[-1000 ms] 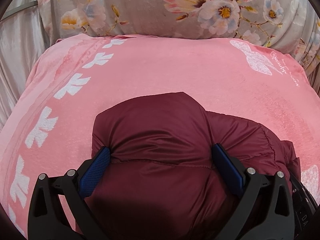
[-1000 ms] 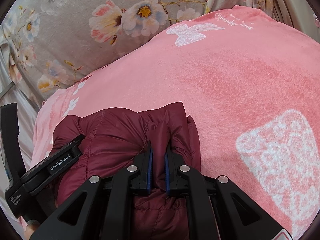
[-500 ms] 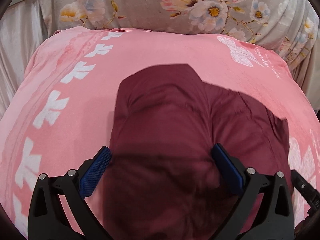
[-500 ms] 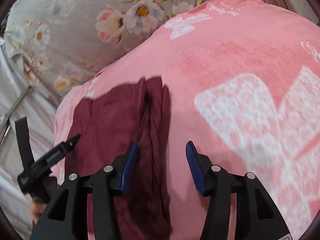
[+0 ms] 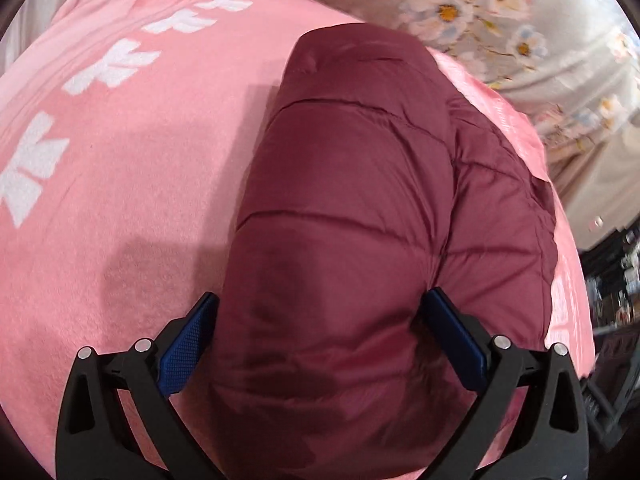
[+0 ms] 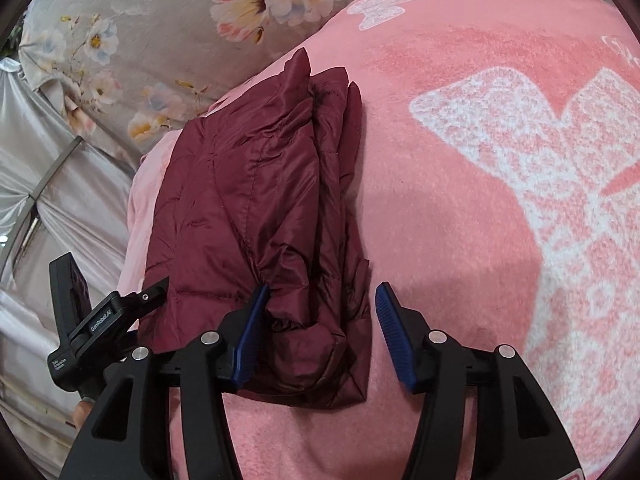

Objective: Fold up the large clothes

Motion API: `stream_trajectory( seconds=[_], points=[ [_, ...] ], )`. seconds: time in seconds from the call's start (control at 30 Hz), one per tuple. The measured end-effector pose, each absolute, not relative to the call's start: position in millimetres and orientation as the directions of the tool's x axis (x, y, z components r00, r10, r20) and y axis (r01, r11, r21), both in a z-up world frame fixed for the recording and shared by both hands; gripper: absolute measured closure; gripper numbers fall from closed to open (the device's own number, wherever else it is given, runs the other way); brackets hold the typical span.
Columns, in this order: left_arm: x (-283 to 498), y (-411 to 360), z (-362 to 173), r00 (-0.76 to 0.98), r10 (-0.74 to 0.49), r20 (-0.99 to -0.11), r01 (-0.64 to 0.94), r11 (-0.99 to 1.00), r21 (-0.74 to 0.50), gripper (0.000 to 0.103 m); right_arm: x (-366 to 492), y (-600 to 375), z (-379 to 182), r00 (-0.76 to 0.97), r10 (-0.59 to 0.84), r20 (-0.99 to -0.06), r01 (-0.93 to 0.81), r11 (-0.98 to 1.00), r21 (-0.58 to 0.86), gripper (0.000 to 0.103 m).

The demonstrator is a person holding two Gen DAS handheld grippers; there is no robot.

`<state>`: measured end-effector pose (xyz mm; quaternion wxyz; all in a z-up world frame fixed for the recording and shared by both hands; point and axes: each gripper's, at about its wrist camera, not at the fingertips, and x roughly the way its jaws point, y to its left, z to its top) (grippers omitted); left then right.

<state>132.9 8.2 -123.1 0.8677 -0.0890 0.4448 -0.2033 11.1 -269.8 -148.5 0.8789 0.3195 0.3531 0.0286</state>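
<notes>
A maroon puffer jacket [image 5: 360, 200] lies folded in a long bundle on a pink blanket [image 5: 120, 160]. It also shows in the right wrist view [image 6: 256, 208], with stacked layers along its right edge. My left gripper [image 5: 318, 340] is open, its blue pads spread either side of the bundle's near end, not pinching it. My right gripper [image 6: 318, 332] is open above the jacket's near right corner, holding nothing. The left gripper's body [image 6: 104, 320] shows at the left of the right wrist view.
The pink blanket [image 6: 480, 200] has white bow prints and covers a bed. A grey floral pillow [image 6: 160, 20] lies at the far side. Silvery fabric [image 6: 60, 200] hangs at the left. Dark clutter [image 5: 612, 280] sits beyond the bed's right edge.
My right gripper opened and let go of the jacket's folded edge, then drew back. The jacket went down flat on the blanket. My left gripper stayed open and swung to the left.
</notes>
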Motion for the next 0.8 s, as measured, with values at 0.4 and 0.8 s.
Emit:
stream_trajectory(
  seconds=[0.4, 0.8],
  points=[
    [92, 4, -104, 0.590, -0.311, -0.746, 0.310, 0.939, -0.146, 0.005, -30, -279, -114, 0.794, 0.211, -0.570, 0.123, 0.862, 0.492, 0.064],
    [87, -8, -107, 0.620, -0.190, -0.761, 0.310, 0.951, 0.015, 0.005, -28, -280, -138, 0.740, 0.241, -0.628, 0.141, 0.857, 0.495, 0.103]
  ],
)
